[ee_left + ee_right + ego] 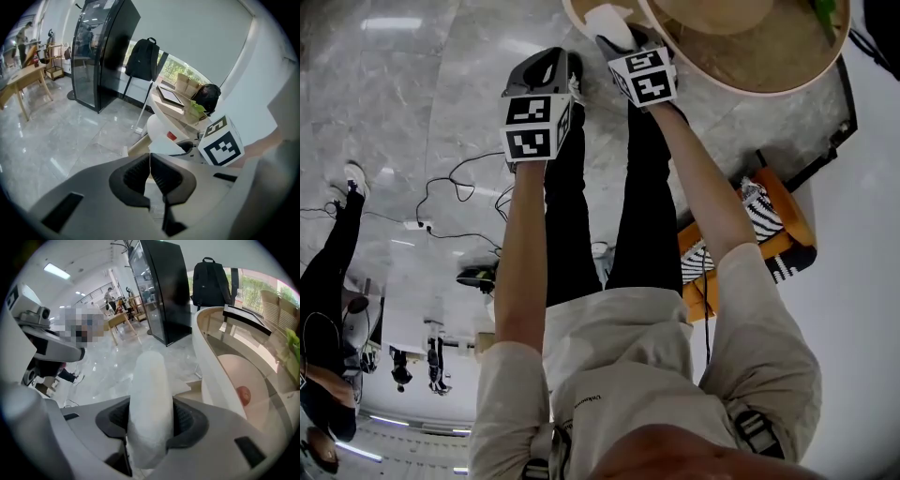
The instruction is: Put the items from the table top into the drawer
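Note:
My right gripper [150, 422] is shut on a white rolled cloth [149, 404], which stands up between the jaws and hides the gap. In the head view this white roll [609, 19] sticks out past the right gripper [623, 42] at the edge of the round table [750, 89]. Under the glass top is a pale round shelf [234, 371] with a small red thing [243, 393] on it. My left gripper [150, 164] is shut with nothing between its pads, and hangs over the floor left of the table. Its view shows the right gripper's marker cube [220, 143].
A dark curved glass cabinet [101, 51] and a black backpack [143, 58] stand behind the table. A flat dark tablet [171, 97] and a green plant [197, 108] are on top. Cables [450, 187] lie on the marble floor. An orange seat with striped cloth [759, 234] is at the right.

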`<state>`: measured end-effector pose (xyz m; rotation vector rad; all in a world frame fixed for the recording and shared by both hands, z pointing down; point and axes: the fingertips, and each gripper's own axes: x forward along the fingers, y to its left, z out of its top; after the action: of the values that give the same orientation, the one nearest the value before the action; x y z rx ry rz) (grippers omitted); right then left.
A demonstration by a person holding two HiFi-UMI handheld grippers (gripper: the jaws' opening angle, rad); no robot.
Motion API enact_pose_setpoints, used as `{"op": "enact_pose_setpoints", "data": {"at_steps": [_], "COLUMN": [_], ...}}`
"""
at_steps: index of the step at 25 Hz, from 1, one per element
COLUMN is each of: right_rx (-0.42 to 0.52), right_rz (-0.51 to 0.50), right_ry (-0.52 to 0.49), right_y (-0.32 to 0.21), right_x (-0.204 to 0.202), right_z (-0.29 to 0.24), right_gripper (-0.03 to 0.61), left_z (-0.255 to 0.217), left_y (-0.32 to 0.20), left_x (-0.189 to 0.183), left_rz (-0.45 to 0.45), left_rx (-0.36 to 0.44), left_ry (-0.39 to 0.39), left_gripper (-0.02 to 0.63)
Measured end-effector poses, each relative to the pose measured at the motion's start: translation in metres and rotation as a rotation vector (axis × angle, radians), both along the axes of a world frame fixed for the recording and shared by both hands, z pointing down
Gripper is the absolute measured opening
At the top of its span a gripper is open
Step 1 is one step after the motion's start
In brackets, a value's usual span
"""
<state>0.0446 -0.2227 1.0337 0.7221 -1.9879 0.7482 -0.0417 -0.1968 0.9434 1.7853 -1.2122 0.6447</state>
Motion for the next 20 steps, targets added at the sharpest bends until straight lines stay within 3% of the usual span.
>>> {"op": "enact_pose_setpoints", "data": {"at_steps": [8,20], "right_rx": [0.037,0.039], "right_rz": [0.118,0.169], "right_ry": [0.034,0.022], "right_y": [-0.006,-0.007], "right_x": [0.014,0.017], "right_z": [0.038,0.043], "right_gripper": [0.221,0.255], "left_z": [0.009,0.01], "left_y": [0.002,-0.003], "left_x": [0.012,0.015], "left_rz": [0.028,0.01], "left_rx": [-0.014,-0.012], "left_ry": [0.02,0.044], "left_gripper": [0.021,0.021]}}
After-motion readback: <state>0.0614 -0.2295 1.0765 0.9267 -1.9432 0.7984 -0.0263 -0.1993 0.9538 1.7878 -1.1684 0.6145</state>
